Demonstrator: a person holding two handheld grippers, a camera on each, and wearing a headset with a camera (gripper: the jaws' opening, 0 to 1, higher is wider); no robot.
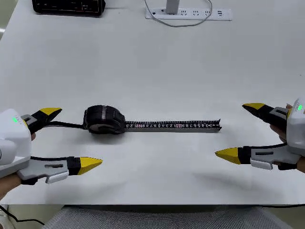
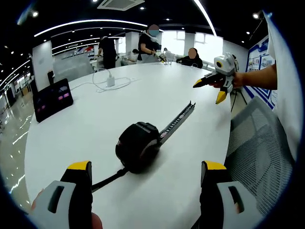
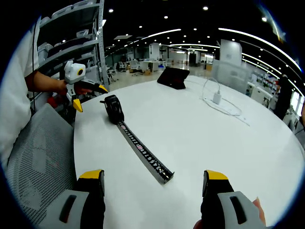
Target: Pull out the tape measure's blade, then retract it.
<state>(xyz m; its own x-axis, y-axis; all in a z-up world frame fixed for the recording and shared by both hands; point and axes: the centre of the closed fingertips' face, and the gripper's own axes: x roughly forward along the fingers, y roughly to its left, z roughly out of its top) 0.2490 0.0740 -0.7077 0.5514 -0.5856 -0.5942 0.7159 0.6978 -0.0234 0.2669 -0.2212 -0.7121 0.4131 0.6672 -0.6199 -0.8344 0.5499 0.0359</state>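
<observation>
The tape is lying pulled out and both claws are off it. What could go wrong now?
1. Nothing holds the case: the left gripper is open beside it, so it may slide when the blade springs back.
2. The blade lies flat on the table, so the open right gripper may struggle to pinch its end.
3. The case's strap runs near the left gripper and could snag.
</observation>
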